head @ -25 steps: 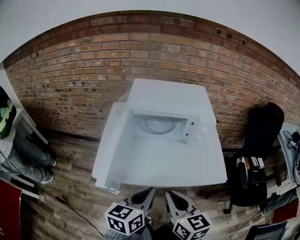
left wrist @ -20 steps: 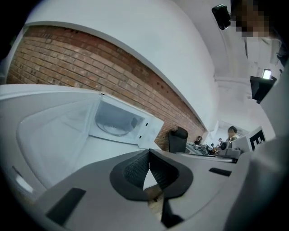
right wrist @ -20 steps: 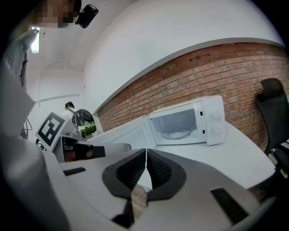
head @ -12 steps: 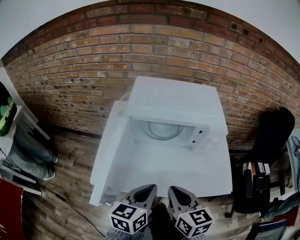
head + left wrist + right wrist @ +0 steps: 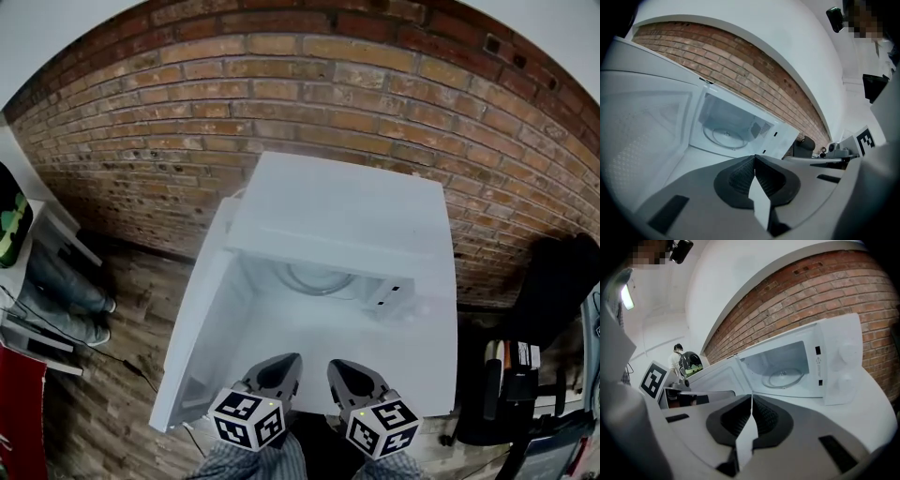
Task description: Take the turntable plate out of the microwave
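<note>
Left tongs [image 5: 754, 161]: shut tight, ribbed pads pressed flat together, nothing between. Right tongs [image 5: 751, 399]: likewise shut, pads meeting along one seam, empty. Both low at near edge of counter [image 5: 412, 361], side by side, close but apart, tips aimed far toward microwave [image 5: 356, 202]. Well short of the oven mouth; no contact with anything.

Microwave white, set at far side of counter against brick wall [image 5: 281, 84]. Door [image 5: 202, 337] swung wide open on the left, reaching out toward the near side. Turntable plate [image 5: 314, 278] of clear glass, lying flat on the cavity floor, roughly centred, inside the oven. Control panel [image 5: 843, 359] at right of cavity, two round knobs, one above the other. Dark chair [image 5: 553, 277] off to the right, beyond counter edge.
</note>
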The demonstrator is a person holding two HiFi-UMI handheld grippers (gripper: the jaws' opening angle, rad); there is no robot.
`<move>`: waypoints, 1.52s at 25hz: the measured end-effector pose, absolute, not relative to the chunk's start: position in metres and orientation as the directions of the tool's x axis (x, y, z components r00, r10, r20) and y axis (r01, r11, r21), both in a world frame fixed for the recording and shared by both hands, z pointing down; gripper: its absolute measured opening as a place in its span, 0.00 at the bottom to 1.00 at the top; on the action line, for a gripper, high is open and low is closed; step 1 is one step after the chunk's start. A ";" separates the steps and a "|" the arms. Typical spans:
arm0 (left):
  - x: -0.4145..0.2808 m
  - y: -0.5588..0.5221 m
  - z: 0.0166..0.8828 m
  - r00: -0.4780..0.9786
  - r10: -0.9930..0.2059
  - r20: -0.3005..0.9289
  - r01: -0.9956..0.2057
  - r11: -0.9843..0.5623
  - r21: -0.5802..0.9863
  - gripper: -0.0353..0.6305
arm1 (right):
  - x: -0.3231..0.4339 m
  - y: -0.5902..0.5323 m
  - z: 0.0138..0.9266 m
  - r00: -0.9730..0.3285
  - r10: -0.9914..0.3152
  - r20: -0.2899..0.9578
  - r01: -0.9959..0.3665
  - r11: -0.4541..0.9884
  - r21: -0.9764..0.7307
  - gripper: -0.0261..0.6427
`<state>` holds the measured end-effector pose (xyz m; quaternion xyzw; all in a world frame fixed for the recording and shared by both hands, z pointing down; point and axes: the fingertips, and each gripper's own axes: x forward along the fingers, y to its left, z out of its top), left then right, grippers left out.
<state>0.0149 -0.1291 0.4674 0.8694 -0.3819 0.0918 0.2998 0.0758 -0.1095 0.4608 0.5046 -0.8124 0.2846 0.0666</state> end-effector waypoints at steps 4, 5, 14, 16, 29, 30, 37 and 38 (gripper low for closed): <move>0.022 -0.147 0.471 0.672 -0.625 0.397 -0.736 -0.506 0.450 0.07 | 0.080 -0.128 0.473 -0.523 -0.754 0.398 -0.829 0.339 -0.445 0.07; 0.022 -0.152 0.473 0.668 -0.627 0.400 -0.740 -0.501 0.450 0.07 | 0.081 -0.133 0.477 -0.524 -0.751 0.401 -0.824 0.330 -0.460 0.07; 0.015 -0.190 0.486 0.663 -0.607 0.437 -0.747 -0.503 0.434 0.07 | 0.095 -0.178 0.510 -0.481 -0.768 0.423 -0.774 0.144 -0.617 0.07; 0.014 -0.197 0.488 0.669 -0.600 0.439 -0.742 -0.507 0.438 0.07 | 0.099 -0.189 0.517 -0.458 -0.788 0.412 -0.732 0.072 -0.677 0.07; 0.011 -0.215 0.493 0.693 -0.575 0.435 -0.720 -0.515 0.466 0.07 | 0.111 -0.250 0.541 -0.374 -0.861 0.345 -0.438 -0.163 -0.884 0.11; 0.009 -0.216 0.493 0.693 -0.574 0.437 -0.720 -0.515 0.466 0.07 | 0.110 -0.252 0.542 -0.376 -0.861 0.343 -0.428 -0.168 -0.888 0.17; 0.004 -0.229 0.493 0.686 -0.582 0.437 -0.726 -0.507 0.465 0.07 | 0.113 -0.274 0.550 -0.345 -0.868 0.358 -0.377 -0.221 -0.899 0.18; 0.003 -0.230 0.494 0.686 -0.581 0.438 -0.726 -0.507 0.464 0.07 | 0.114 -0.276 0.551 -0.341 -0.870 0.358 -0.371 -0.225 -0.901 0.18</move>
